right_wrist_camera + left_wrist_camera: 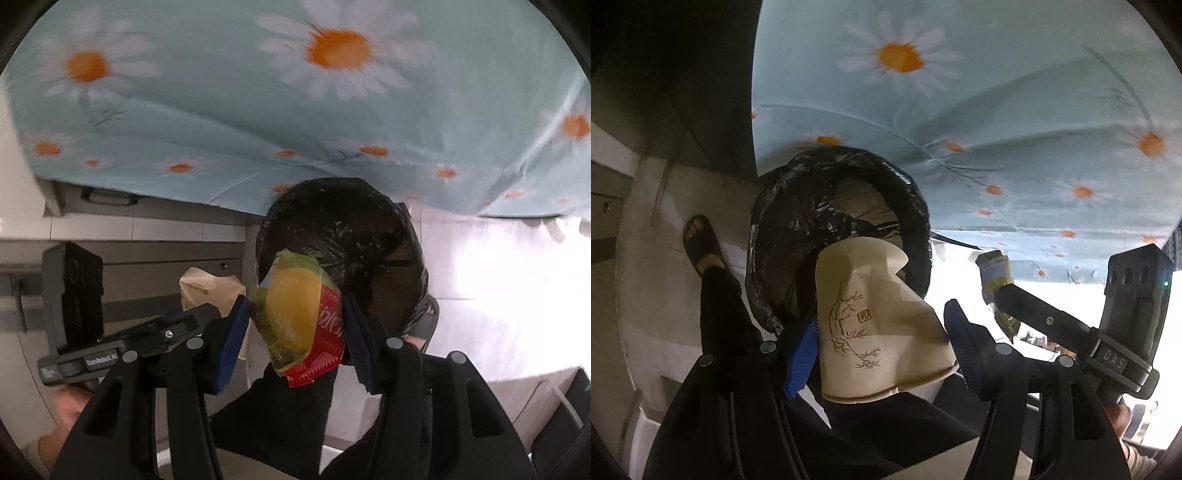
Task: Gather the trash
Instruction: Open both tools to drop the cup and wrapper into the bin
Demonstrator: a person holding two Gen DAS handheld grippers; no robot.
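Note:
My left gripper (882, 347) is shut on a crushed beige paper cup (871, 317) with a bamboo print, held just in front of the round bin lined with a black bag (783, 236). My right gripper (295, 328) is shut on a crumpled snack wrapper (295, 314), yellow, green and red, hanging right above the same black-bagged bin (332, 221). In the left wrist view the right gripper (997, 291) shows at the right with the wrapper (995, 273). In the right wrist view the left gripper (221, 314) shows at the left with the cup (207, 288).
A light blue cloth with daisies (960, 110) hangs down over a table edge behind the bin. A person's sandalled foot (701, 240) and dark trouser leg (724, 314) stand left of the bin. Pale floor tiles (498, 277) lie to the right.

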